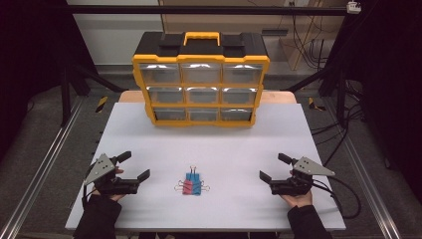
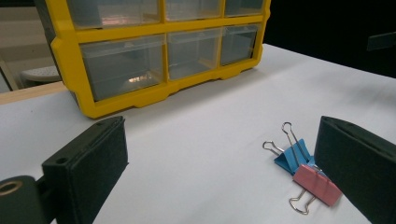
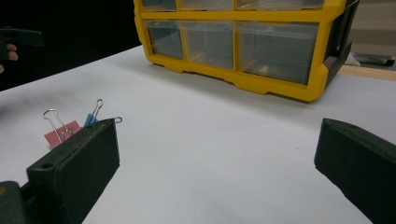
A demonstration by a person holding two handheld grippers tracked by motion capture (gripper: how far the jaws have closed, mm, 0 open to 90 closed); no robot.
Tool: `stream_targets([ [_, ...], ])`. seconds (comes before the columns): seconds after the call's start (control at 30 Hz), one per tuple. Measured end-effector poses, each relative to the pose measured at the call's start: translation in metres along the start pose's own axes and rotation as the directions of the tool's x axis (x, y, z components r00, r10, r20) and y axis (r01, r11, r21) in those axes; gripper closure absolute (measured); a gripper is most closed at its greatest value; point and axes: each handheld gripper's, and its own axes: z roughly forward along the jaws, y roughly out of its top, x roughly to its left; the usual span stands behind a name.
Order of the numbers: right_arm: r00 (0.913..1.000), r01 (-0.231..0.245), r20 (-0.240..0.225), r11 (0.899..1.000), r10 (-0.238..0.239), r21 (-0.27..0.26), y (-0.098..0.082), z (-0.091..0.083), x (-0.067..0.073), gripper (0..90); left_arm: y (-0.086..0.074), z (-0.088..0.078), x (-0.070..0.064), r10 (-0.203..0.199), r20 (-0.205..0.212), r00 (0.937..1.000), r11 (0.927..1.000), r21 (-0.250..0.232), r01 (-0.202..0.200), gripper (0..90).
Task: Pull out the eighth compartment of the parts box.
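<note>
both tongs parked low near my edge of the white tabletop [image 1: 149, 144], one each side of the small pile of binder clips. left tongs [image 1: 135, 167] gape wide, nothing between the pads, angled inward toward the clips. right tongs [image 1: 275, 167] likewise spread wide and empty, mirrored on the other side. i read this as a ready stance: jaws pre-opened so either side can go in without a separate opening move.

the clips sit midway between the two tongs, apart from both: pink metal binder clip [image 2: 317, 185] lies against the blue metal binder clips [image 2: 292, 157], touching, wire handles sticking out at different angles. from the high view there seem to be two blue ones, hard to be sure. since they are bunched, picking one cleanly probably means coming in on a wire handle or an outer body edge, otherwise the neighbours drag.

yellow plastic drawer organiser with clear drawers and black top [image 1: 201, 89] stands upright at the far edge of the tabletop, drawers facing me, all apparently closed. likely the destination, so a drawer needs opening first.
</note>
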Motion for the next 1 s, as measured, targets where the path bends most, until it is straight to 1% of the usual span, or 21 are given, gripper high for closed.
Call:
stream_targets([
  [0.07, 1.0000, -0.001, 0.000, 1.000, 0.001, -0.006, 0.000, 0.000, 0.000, 0.5, 0.000, 0.001, -0.001, 0.010, 0.002, 0.9999, 0.9999, 0.007, -0.010, 2.2],
  [0.13, 1.0000, 0.000, -0.001, 1.000, 0.000, -0.010, 0.000, 0.000, 0.000, 0.5, 0.001, 0.001, -0.001, 0.011, 0.003, 0.9999, 0.9999, 0.009, -0.011, 2.2],
  [0.2, 1.0000, -0.010, 0.000, 1.000, 0.010, -0.009, 0.000, 0.000, 0.000, 0.5, 0.001, 0.001, -0.001, 0.011, 0.004, 0.9999, 0.9999, 0.009, -0.012, 2.2],
  [0.23, 0.9996, -0.027, -0.007, 1.000, 0.026, -0.015, 0.001, -0.001, 0.001, 0.5, 0.001, 0.001, -0.001, 0.012, 0.004, 0.9999, 0.9999, 0.009, -0.012, 2.2],
  [0.27, 1.0000, -0.003, 0.001, 1.000, 0.003, -0.013, 0.000, -0.001, -0.002, 0.5, 0.002, 0.001, -0.002, 0.013, 0.007, 0.9999, 0.9999, 0.006, -0.013, 2.2],
  [0.33, 1.0000, -0.008, 0.004, 1.000, 0.008, -0.018, 0.000, -0.002, -0.001, 0.5, 0.003, 0.000, -0.002, 0.017, 0.010, 0.9998, 0.9998, 0.007, -0.017, 2.2],
  [0.37, 1.0000, -0.008, 0.005, 1.000, 0.008, -0.021, 0.000, -0.002, -0.001, 0.5, 0.005, 0.001, -0.003, 0.017, 0.013, 0.9998, 0.9998, -0.001, -0.017, 2.2],
  [0.5, 1.0000, -0.006, 0.003, 1.000, 0.006, -0.024, 0.001, -0.002, -0.001, 0.5, 0.009, 0.002, -0.003, 0.036, 0.026, 0.9990, 0.9993, -0.006, -0.036, 2.2],
  [0.53, 1.0000, -0.005, 0.008, 1.000, 0.005, -0.013, 0.000, -0.002, -0.001, 0.5, 0.013, 0.003, -0.003, 0.041, 0.034, 0.9986, 0.9991, -0.010, -0.040, 2.3],
  [0.6, 1.0000, 0.001, 0.006, 1.000, 0.000, -0.011, 0.000, -0.001, -0.002, 0.5, 0.015, 0.004, -0.004, 0.043, 0.039, 0.9983, 0.9990, -0.011, -0.043, 2.3],
  [0.7, 0.9999, -0.008, 0.006, 1.000, 0.008, 0.001, -0.001, 0.000, 0.000, 0.5, 0.021, 0.009, -0.005, 0.067, 0.046, 0.9967, 0.9977, -0.001, -0.067, 2.4],
  [0.73, 0.9996, -0.026, -0.008, 1.000, 0.026, -0.005, -0.001, 0.001, 0.001, 0.5, 0.022, 0.010, -0.005, 0.075, 0.047, 0.9961, 0.9972, 0.004, -0.075, 2.4],
  [0.77, 1.0000, -0.001, 0.001, 1.000, 0.001, 0.003, -0.001, 0.001, -0.001, 0.5, 0.024, 0.012, -0.005, 0.084, 0.048, 0.9953, 0.9963, 0.010, -0.085, 2.4],
  [0.8, 1.0000, -0.001, 0.001, 1.000, 0.001, 0.004, -0.001, 0.001, -0.001, 0.5, 0.025, 0.014, -0.006, 0.091, 0.049, 0.9947, 0.9957, 0.015, -0.092, 2.4],
  [0.83, 0.9999, 0.016, 0.005, 1.000, -0.016, 0.001, -0.001, 0.001, -0.002, 0.5, 0.025, 0.014, -0.006, 0.091, 0.049, 0.9947, 0.9957, 0.015, -0.092, 2.4],
  [0.87, 1.0000, -0.003, 0.008, 1.000, 0.003, 0.002, -0.001, 0.001, -0.001, 0.5, 0.028, 0.017, -0.006, 0.105, 0.056, 0.9929, 0.9941, 0.024, -0.106, 2.4],
  [0.9, 0.9999, -0.009, 0.013, 1.000, 0.009, 0.004, 0.000, 0.001, -0.001, 0.5, 0.029, 0.019, -0.007, 0.110, 0.060, 0.9921, 0.9933, 0.028, -0.112, 2.4],
  [0.97, 1.0000, 0.002, 0.007, 1.000, -0.002, 0.002, -0.001, 0.001, -0.002, 0.5, 0.033, 0.023, -0.007, 0.129, 0.069, 0.9893, 0.9907, 0.035, -0.131, 2.6],
  [1.0, 1.0000, 0.002, 0.007, 1.000, -0.002, 0.002, -0.001, 0.001, -0.002, 0.5, 0.033, 0.023, -0.007, 0.129, 0.069, 0.9893, 0.9907, 0.035, -0.131, 2.6],
])
